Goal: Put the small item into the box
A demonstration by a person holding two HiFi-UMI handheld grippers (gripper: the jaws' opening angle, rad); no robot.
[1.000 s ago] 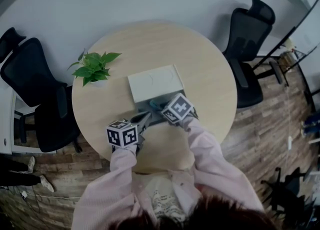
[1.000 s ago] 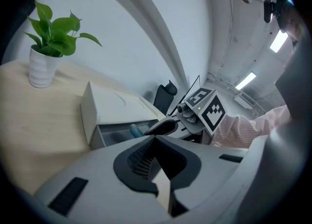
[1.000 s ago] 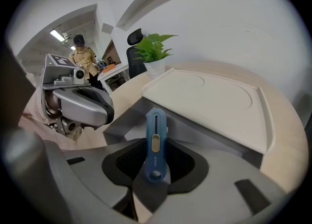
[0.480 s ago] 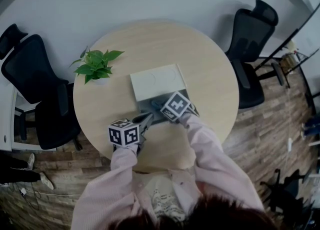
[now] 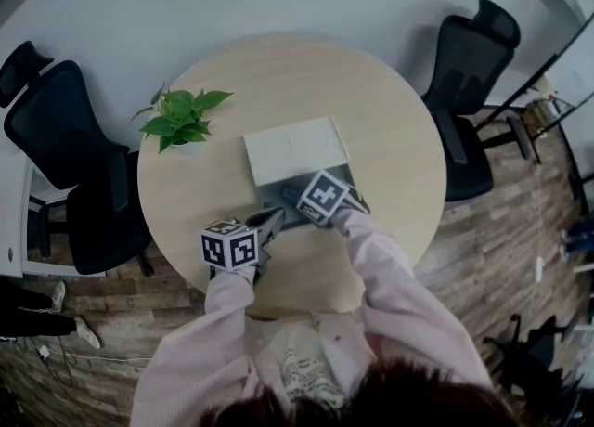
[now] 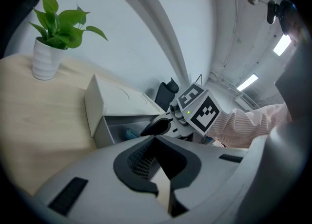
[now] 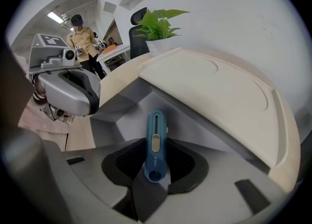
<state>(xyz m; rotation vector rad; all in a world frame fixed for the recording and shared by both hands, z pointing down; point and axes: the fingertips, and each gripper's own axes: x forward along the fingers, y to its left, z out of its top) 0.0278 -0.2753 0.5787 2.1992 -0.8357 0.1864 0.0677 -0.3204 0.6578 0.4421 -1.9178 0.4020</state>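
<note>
An open box stands mid-table with its white lid (image 5: 295,148) folded back and its grey tray (image 5: 271,197) in front. My right gripper (image 5: 297,198) hangs over the tray, shut on a small blue item (image 7: 155,142), a slim blue bar with a pale slider that points into the grey box (image 7: 122,116). The left gripper view shows that gripper (image 6: 161,126) at the box (image 6: 97,116). My left gripper (image 5: 271,221) sits by the tray's front left corner, its jaws closed together with nothing between them, the box ahead of its tips (image 6: 155,142).
A potted green plant (image 5: 181,122) stands at the table's left side, beyond the box. Black office chairs wait at the left (image 5: 65,165) and right (image 5: 469,91) of the round wooden table (image 5: 371,119). A person (image 7: 80,38) stands far back in the room.
The right gripper has edged a little to the left over the tray with the blue item still in it. The left gripper has stayed put.
</note>
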